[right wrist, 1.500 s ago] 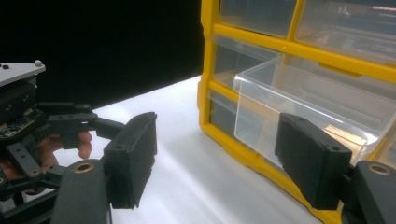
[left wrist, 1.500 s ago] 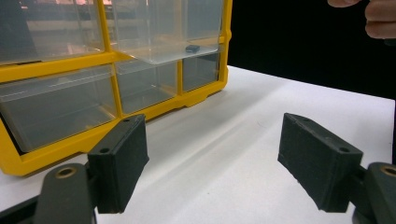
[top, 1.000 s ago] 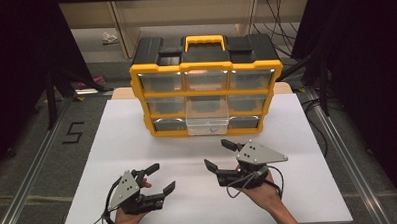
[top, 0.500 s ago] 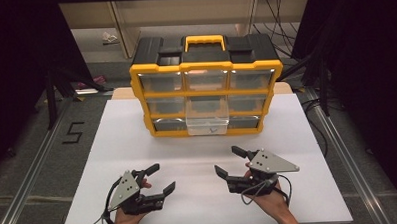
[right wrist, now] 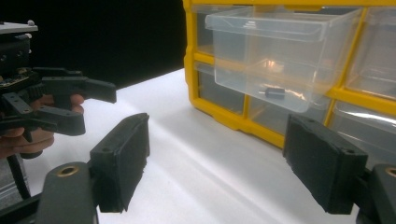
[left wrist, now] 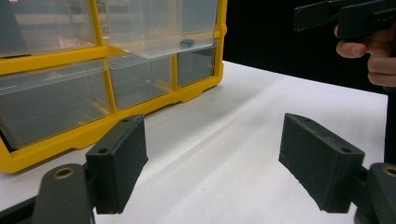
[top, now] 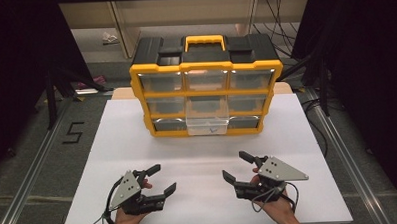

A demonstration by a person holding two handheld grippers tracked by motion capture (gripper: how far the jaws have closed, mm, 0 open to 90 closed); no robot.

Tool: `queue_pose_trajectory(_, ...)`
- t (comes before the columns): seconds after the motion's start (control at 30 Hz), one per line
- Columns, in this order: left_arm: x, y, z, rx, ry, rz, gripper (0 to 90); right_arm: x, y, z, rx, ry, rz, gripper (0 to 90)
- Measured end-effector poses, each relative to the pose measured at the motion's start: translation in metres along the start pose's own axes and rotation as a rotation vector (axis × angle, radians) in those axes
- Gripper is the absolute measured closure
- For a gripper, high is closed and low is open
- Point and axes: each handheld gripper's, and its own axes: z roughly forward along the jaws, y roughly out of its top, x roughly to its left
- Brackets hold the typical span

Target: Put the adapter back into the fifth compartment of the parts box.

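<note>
Both grippers, left and right, are held wide apart, well short of the yellow nine-drawer plastic organizer; one clear drawer is pulled out.

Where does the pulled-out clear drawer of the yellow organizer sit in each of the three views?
High view: pulled-out clear drawer at centre, middle column of the yellow organizer, jutting toward the person.
Left gripper view: top centre, above the open jaws.
Right gripper view: upper right of centre.
Shared landmark: the small dark part lying inside the drawer.
</note>
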Motion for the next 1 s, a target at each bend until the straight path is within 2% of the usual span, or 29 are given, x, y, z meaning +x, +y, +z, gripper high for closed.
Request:
queue_pose_trajectory(0.23, 0.000, 0.000, 0.000, 0.004, -0.007, 0.002, 22.8, 0.000, -0.009, -0.007, -0.013, -0.003, 0.012, 23.7)
queue_pose_trajectory(0.53, -0.001, 0.000, 0.002, 0.013, -0.017, 0.003, 22.7, -0.001, -0.019, -0.013, 0.000, -0.008, 0.019, 23.9)
queue_pose_trajectory(1.0, -0.001, -0.001, 0.002, 0.017, -0.019, 0.005, 22.8, -0.004, -0.024, -0.011, 0.008, -0.006, 0.034, 24.1)
